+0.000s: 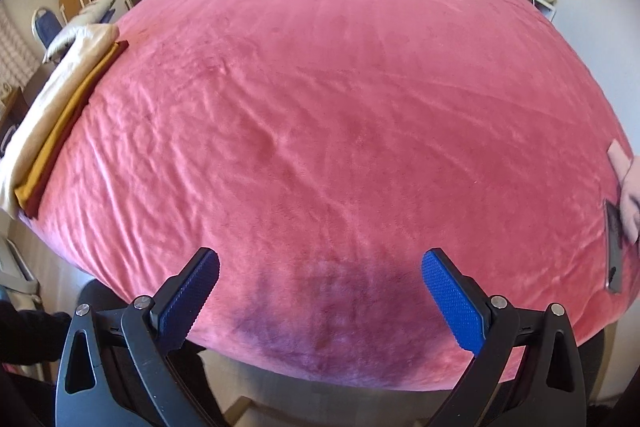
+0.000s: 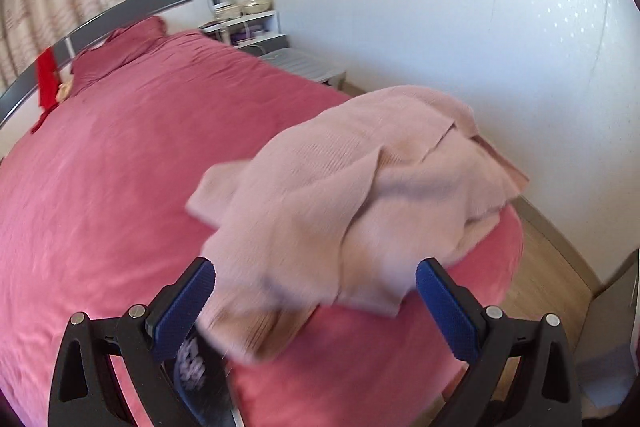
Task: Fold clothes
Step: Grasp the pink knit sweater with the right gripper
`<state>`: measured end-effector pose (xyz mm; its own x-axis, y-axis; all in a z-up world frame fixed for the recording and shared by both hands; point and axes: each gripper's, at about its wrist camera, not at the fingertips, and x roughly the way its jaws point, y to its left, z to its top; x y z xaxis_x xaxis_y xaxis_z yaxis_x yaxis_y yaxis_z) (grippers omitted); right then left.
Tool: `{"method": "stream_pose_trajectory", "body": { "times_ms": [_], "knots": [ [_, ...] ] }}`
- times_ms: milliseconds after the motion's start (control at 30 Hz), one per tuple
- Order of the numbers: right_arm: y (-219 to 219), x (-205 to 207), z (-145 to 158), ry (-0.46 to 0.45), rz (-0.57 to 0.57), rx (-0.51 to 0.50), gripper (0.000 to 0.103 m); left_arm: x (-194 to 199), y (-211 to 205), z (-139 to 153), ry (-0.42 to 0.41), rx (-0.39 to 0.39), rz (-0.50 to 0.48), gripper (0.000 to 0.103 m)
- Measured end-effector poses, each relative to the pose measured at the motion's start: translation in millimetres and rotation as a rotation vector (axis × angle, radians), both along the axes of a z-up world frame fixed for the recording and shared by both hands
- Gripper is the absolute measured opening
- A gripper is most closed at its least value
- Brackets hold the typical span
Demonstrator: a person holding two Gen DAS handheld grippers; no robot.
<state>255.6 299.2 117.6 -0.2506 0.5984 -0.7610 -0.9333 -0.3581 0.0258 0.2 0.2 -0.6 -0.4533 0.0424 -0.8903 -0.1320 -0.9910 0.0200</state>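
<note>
At 9 o'clock in the left wrist view a folded stack (image 1: 56,119) lies on the edge of the bed (image 1: 340,107): a cream piece over a mustard one, edges squared. Moving right, the middle of the bed is an open stretch of pink cover, good ground for laying a garment flat. The left gripper (image 1: 320,291) hangs over the near edge at 6 o'clock, its blue pads spread wide with nothing between them. At 3 o'clock a sliver of the pale pink sweater (image 1: 630,195) shows, with a dark phone (image 1: 614,247) just beside it.

In the right wrist view the bed (image 2: 120,167) fills the left half. The sweater (image 2: 360,195) lies rumpled in a heap from the centre toward 2 o'clock, near the bed's corner, one sleeve or hem spilling toward 6 o'clock. The right gripper (image 2: 316,299) is spread too, pads either side of the heap's near edge but gripping no cloth; the picture is blurred there. The phone (image 2: 204,379) sits at 7 o'clock, partly under the sweater.

Judging by the heap, this piece wants folding. Take one layer only at a shoulder or hem, clear of the phone, pull it to the open middle and spread it flat before any crease.
</note>
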Motion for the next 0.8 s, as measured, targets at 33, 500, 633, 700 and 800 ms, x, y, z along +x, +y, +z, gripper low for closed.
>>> {"method": "stream_pose_trajectory", "body": {
  "times_ms": [33, 500, 633, 700, 800],
  "knots": [
    [10, -3, -4, -0.012, -0.005, -0.003, 0.103, 1, 1, -2, -0.002, -0.005, 0.000, 0.102],
    [66, -34, -77, -0.068, -0.028, -0.155, 0.103, 6, 7, -22, -0.045, -0.069, -0.007, 0.102],
    [66, -16, -79, 0.112, -0.003, -0.261, 0.068, 0, 1, -17, -0.069, -0.054, -0.036, 0.102],
    [60, -11, -74, 0.167, 0.022, -0.275, 0.046, 2, 8, -16, -0.062, -0.070, -0.041, 0.102],
    [47, -4, -57, 0.198, 0.049, -0.263, 0.030, -5, 2, -14, -0.030, -0.051, -0.056, 0.102]
  ]
}}
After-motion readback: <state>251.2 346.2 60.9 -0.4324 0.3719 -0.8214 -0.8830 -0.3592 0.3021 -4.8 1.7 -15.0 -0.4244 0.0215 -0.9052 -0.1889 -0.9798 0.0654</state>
